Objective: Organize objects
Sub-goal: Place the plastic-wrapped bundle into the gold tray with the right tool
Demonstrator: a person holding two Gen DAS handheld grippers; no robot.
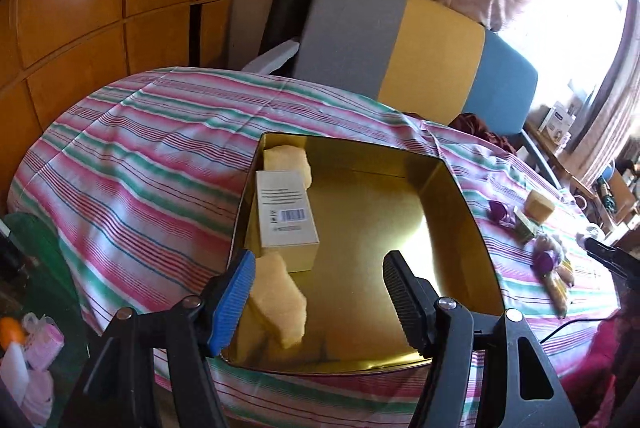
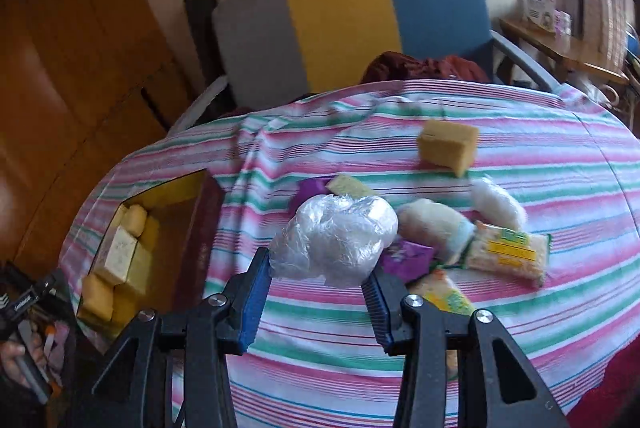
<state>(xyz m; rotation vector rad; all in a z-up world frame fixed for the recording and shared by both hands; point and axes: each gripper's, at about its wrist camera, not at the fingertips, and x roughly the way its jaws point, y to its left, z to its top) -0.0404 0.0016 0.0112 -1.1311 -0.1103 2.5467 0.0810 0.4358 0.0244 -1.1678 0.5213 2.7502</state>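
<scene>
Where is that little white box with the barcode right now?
In the left wrist view the white box sits inside the gold tin, against its left wall, between two yellow sponges, one beyond it and one nearer the camera.

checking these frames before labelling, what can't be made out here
- Left wrist view: print on the white box in the gold tin is too small to read.
- Left wrist view: items at the right edge beside the purple wrapper are distorted and partly cut off.
- Right wrist view: what the crumpled plastic bag in the right tool contains is hidden by the cloudy film.
</scene>
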